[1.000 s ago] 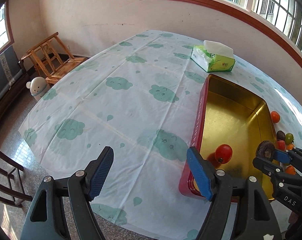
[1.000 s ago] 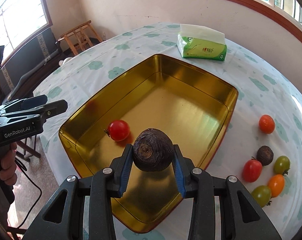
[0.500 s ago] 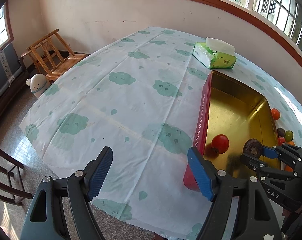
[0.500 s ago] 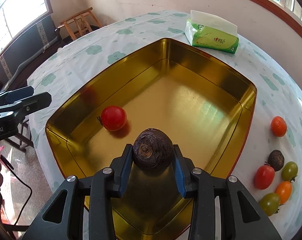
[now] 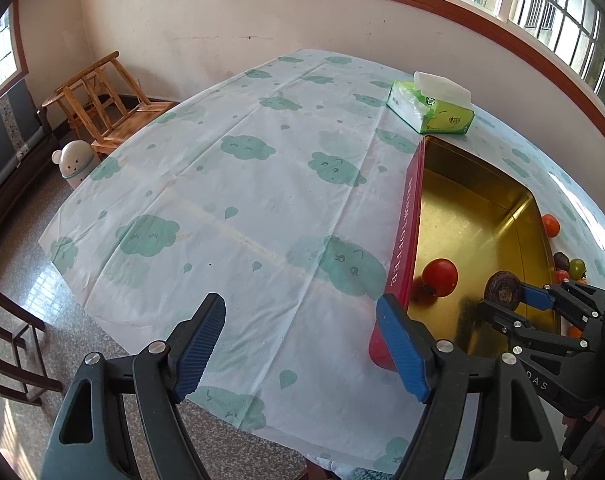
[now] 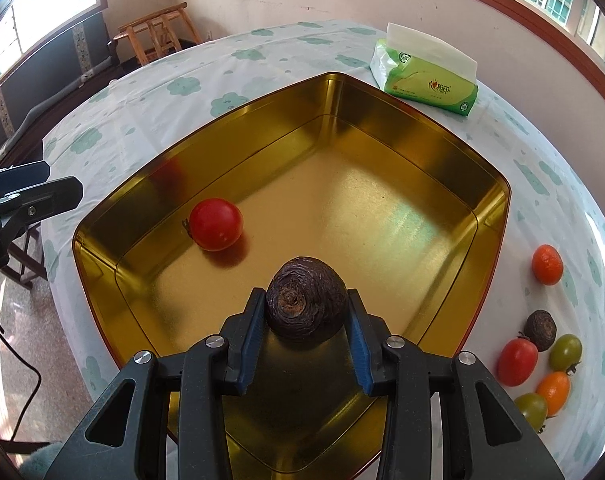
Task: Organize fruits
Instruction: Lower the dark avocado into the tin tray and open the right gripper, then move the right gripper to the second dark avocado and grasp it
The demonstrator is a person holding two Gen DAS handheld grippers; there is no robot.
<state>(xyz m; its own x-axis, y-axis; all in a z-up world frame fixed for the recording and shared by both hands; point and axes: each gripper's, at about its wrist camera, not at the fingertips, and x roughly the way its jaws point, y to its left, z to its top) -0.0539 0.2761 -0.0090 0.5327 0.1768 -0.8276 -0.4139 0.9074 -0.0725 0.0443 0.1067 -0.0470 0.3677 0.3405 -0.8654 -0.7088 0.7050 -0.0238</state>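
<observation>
From the right wrist view we see what the left one mostly hides: the right hand-held gripper (image 6: 306, 316) is clenched on a dark, wrinkled round fruit (image 6: 305, 302), held over the near part of the gold tin tray (image 6: 414, 128), and off to its right on the bench (image 6: 142, 80) lies the loose fruit in full. The left wrist view gives us instead the tray's red outer wall (image 5: 402, 240), the open stretch of cloud-print cloth ahead of the left hand-held gripper (image 5: 302, 344), and a small bear-shaped bin (image 5: 76, 162) on the floor. That left hand-held gripper is released — its blue pads stand wide apart over the bench edge, nothing between them.

We count, in the right view, one red tomato (image 6: 215, 224) inside the tray, ahead and to the left of the held fruit, apart from it. Outside to the right: two orange fruits (image 6: 547, 264), two green tomatoes (image 6: 565, 352), one red tomato outside (image 6: 516, 361) and one second dark fruit (image 6: 540, 329) — six in all. One green tissue pack (image 6: 426, 76) sits beyond the tray's far corner.

Against a second ago, the tray fills more of the right view and the held fruit now hangs further in over the tray floor; the left hand-held gripper has drawn back slightly from the tray.
</observation>
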